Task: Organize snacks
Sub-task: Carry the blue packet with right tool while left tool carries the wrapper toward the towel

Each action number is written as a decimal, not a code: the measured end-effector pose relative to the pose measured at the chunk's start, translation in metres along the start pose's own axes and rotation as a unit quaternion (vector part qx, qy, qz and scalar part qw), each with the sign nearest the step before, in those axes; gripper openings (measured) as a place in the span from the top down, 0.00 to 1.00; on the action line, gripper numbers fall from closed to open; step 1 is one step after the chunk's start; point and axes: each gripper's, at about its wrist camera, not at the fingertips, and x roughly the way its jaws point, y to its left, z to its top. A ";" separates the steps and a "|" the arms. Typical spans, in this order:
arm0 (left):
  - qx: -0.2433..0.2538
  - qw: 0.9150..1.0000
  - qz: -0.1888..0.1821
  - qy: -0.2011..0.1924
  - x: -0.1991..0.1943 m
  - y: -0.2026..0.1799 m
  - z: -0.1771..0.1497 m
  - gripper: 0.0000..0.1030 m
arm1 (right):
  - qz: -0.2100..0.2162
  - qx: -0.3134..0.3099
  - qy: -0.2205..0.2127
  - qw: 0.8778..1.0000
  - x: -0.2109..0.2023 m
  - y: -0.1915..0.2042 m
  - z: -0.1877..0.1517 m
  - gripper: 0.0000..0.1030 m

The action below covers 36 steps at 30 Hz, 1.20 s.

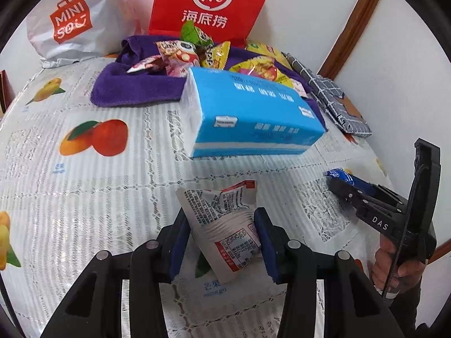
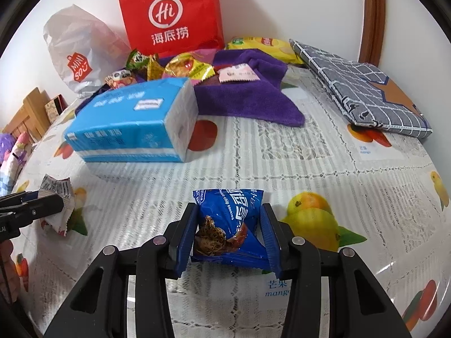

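At the bottom centre of the left wrist view, the left tongs (image 1: 222, 249) clamp a white and red snack packet (image 1: 225, 225) just above the desk (image 1: 84, 197). At the bottom centre of the right wrist view, the right tongs (image 2: 229, 232) grip a blue chocolate chip cookie packet (image 2: 228, 225). Above them lies a blue tissue pack (image 2: 135, 121), with more snacks on a purple towel (image 2: 248, 98) behind it.

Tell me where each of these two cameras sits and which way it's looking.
Left wrist: on the left gripper, looking down at its red-white snack packet; the person's hand shows.
Right wrist: on the right gripper, looking down at its blue cookie packet.
Shared: blue tissue pack, red bag, purple towel.
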 end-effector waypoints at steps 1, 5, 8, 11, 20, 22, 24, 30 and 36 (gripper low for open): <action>-0.001 1.000 -0.001 -0.003 -0.003 0.001 0.002 0.58 | 0.001 -0.003 -0.007 1.000 -0.005 0.002 0.002 0.57; -0.003 1.000 -0.002 -0.018 -0.014 0.002 0.012 0.58 | 0.002 -0.019 -0.037 0.999 -0.025 0.014 0.017 0.57; -0.003 1.000 -0.001 -0.030 -0.023 0.004 0.025 0.58 | 0.002 -0.028 -0.056 0.998 -0.036 0.022 0.030 0.57; 0.000 0.999 -0.001 -0.044 -0.030 0.004 0.038 0.58 | 0.005 -0.031 -0.067 0.997 -0.042 0.029 0.045 0.57; 0.009 0.997 0.014 -0.071 -0.042 0.003 0.073 0.58 | 0.020 -0.043 -0.090 0.995 -0.051 0.042 0.072 0.57; 0.011 0.997 0.014 -0.077 -0.043 0.002 0.080 0.59 | 0.023 -0.042 -0.094 0.994 -0.051 0.043 0.078 0.57; 0.012 0.996 0.011 -0.083 -0.044 0.001 0.087 0.59 | 0.023 -0.041 -0.096 0.994 -0.051 0.044 0.083 0.57; 0.008 0.996 0.003 -0.087 -0.041 0.000 0.104 0.59 | 0.022 -0.040 -0.103 0.994 -0.045 0.046 0.099 0.57; 0.002 0.998 0.000 -0.061 -0.029 0.016 0.089 0.50 | 0.025 -0.042 -0.096 0.994 -0.037 0.048 0.097 0.57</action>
